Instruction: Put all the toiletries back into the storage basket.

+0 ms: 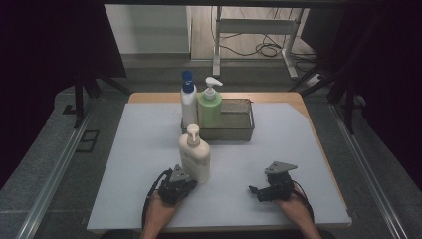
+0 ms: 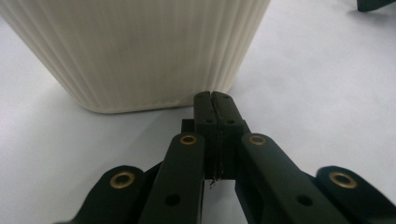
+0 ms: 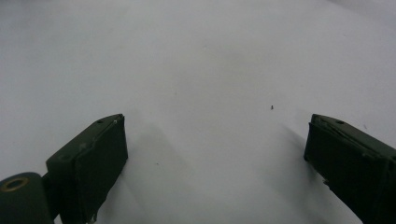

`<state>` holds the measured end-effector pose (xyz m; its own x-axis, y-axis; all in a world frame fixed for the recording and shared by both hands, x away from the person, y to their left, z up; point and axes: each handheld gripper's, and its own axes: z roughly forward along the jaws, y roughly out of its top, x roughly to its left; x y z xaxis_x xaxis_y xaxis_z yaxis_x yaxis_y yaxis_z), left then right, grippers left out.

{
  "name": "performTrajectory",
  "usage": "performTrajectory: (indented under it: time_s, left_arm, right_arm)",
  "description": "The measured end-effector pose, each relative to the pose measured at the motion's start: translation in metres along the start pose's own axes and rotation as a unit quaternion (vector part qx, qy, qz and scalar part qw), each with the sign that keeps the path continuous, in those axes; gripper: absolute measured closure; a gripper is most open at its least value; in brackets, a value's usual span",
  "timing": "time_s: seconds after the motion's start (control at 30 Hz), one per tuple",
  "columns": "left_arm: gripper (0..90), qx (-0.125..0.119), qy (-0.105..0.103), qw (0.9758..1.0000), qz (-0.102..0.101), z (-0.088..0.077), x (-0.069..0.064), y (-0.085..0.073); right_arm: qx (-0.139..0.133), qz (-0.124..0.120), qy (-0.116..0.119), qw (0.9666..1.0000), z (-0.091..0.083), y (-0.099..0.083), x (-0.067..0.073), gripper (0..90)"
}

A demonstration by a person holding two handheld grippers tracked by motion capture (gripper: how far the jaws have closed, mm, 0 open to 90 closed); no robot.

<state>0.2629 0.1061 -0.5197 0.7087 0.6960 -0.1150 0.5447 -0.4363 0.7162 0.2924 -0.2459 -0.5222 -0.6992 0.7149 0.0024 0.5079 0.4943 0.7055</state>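
A cream pump bottle [image 1: 195, 154] stands upright on the white mat [image 1: 149, 149]. My left gripper [image 1: 185, 180] rests on the mat right at the bottle's base, jaws pressed together with nothing between them. In the left gripper view the ribbed cream bottle [image 2: 135, 51] rises just beyond the shut tips of the left gripper [image 2: 214, 95]. My right gripper [image 1: 255, 190] lies on the mat at the front right, pointing left. In the right gripper view the right gripper [image 3: 215, 140] has its jaws wide apart over bare mat.
A metal tray [image 1: 234, 119] stands at the back centre of the table. A white bottle with a blue cap [image 1: 188, 102] and a green pump bottle [image 1: 210, 104] stand at its left end. The table edge [image 1: 219, 226] runs close in front of both hands.
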Motion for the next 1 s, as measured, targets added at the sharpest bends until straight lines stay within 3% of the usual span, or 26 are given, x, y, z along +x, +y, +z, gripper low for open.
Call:
performTrajectory:
  time_s: [0.3, 0.53, 0.73, 0.87, 1.0]
  left_arm:
    - [78.5, -0.002, 0.008, 1.0000, -0.001, -0.011, 0.000, -0.004]
    - [65.7, 0.000, 0.041, 0.9991, -0.003, -0.021, 0.006, -0.009]
    - [53.2, 0.000, 0.058, 0.9983, -0.009, -0.025, 0.013, -0.012]
    - [45.8, 0.004, 0.072, 0.9973, -0.012, -0.025, 0.018, -0.015]
    - [37.3, 0.004, 0.085, 0.9959, -0.029, -0.025, 0.024, -0.018]
  right_arm:
    - [-0.002, -0.003, -0.002, 1.0000, -0.001, 0.000, 0.001, 5.4]
    - [-0.013, -0.013, 0.009, 0.9998, -0.003, 0.003, 0.005, 5.5]
    - [-0.028, -0.021, 0.027, 0.9990, -0.004, 0.007, 0.011, 5.2]
    - [-0.023, -0.033, 0.033, 0.9986, -0.003, 0.009, 0.014, 4.5]
    - [-0.024, -0.030, 0.047, 0.9982, -0.002, 0.011, 0.016, 0.7]
